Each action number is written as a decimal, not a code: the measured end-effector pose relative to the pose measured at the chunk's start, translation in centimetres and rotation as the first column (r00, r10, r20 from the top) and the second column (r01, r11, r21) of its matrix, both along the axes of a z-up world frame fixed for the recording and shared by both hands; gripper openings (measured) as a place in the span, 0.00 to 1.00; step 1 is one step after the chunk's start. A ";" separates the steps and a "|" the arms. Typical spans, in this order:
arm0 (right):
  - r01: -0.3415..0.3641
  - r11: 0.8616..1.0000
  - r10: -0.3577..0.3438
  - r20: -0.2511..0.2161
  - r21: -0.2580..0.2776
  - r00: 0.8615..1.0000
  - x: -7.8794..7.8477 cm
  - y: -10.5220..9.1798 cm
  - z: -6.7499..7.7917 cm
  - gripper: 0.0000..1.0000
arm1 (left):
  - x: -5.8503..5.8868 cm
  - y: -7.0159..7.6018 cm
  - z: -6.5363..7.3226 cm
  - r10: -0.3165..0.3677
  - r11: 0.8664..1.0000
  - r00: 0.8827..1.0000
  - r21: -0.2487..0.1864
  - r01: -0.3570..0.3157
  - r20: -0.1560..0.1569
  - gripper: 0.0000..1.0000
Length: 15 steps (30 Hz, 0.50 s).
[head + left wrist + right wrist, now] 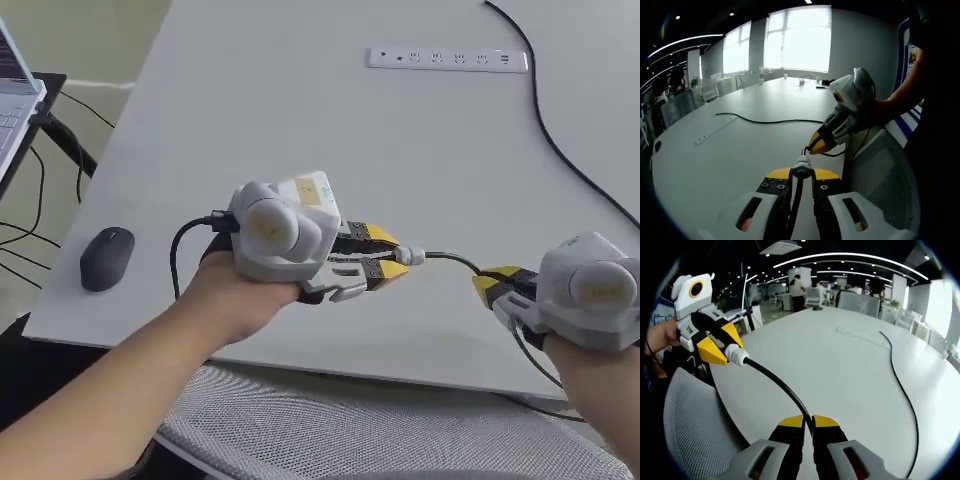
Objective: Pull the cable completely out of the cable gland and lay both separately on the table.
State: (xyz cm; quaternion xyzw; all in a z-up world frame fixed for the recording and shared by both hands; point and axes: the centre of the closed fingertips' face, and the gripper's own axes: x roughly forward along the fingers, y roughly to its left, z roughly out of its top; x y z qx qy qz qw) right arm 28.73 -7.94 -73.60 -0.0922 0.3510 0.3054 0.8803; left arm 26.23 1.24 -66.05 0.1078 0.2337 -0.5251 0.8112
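While the gland (737, 356) sits pinched at the tips of the left gripper (390, 256), the black cable (776, 381) runs out of its nose in a shallow curve to the right gripper (488, 281), whose jaws are closed down narrow on the cable itself. Left jaws: nearly together, clamped on the gland body. In the left gripper view a dark strand runs back from the gland between those jaws, which I read as cable not yet drawn through. Both grippers hang in the air just off the near edge of the table (300, 100), over the mesh chair (300, 420); neither gland nor cable touches the tabletop. The grippers are near each other, and the short span of cable between them is gently curved, not taut. Judgement: the step in hand is the pull itself, partly along; the two parts are not separated and nothing is laid down. The next move calls for a firm left hold on the gland while the right draws away along the gland's axis, not sideways, so the cable slides instead of kinking at the exit. If the tail is long, one stroke may not clear it, and a fresh grip closer to the gland would be needed. I cannot tell how much cable remains behind the gland. Landing area: open tabletop ahead, between the mouse (106, 258) and the loose cord (560, 150), well short of the power strip (445, 59).
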 end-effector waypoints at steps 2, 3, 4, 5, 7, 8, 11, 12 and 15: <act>0.022 1.000 -0.022 -0.014 0.010 1.000 0.1 -0.4 -0.4 0.00 | 0.1 0.1 0.0 -0.001 1.000 1.000 0.001 0.001 0.002 0.15; 0.028 1.000 -0.027 -0.015 0.010 1.000 0.2 -0.5 -0.5 0.00 | 0.1 0.1 0.0 -0.001 1.000 1.000 0.000 0.001 0.002 0.15; 0.037 0.999 -0.037 -0.023 0.010 0.999 0.2 -0.7 -0.7 0.00 | 0.2 0.1 0.0 0.000 1.000 1.000 0.001 0.000 0.002 0.15; 0.061 0.998 -0.060 -0.042 0.026 0.997 0.2 -0.8 -1.0 0.00 | 0.2 0.1 0.1 0.001 1.000 1.000 -0.001 -0.001 0.003 0.15; 0.083 0.996 -0.081 -0.055 0.040 0.995 0.3 -1.0 -1.3 0.00 | 0.3 0.0 0.1 0.003 1.000 1.000 -0.007 -0.003 0.003 0.15; 0.090 0.995 -0.088 -0.061 0.041 0.994 0.3 -1.1 -1.4 0.00 | 0.4 0.0 0.1 0.003 1.000 1.000 -0.007 -0.003 0.004 0.15; 0.127 0.990 -0.122 -0.083 0.057 0.989 0.2 -1.3 -1.5 0.00 | 0.4 0.0 0.1 0.002 1.000 1.000 -0.009 -0.002 0.004 0.15; 0.131 0.989 -0.126 -0.086 0.062 0.988 0.2 -1.2 -1.5 0.00 | 0.3 -0.1 0.1 0.001 1.000 1.000 -0.009 -0.001 0.004 0.15; 0.125 0.990 -0.120 -0.083 0.058 0.989 0.0 -0.9 -1.2 0.00 | 0.3 -0.1 0.1 0.001 1.000 1.000 -0.011 -0.001 0.003 0.15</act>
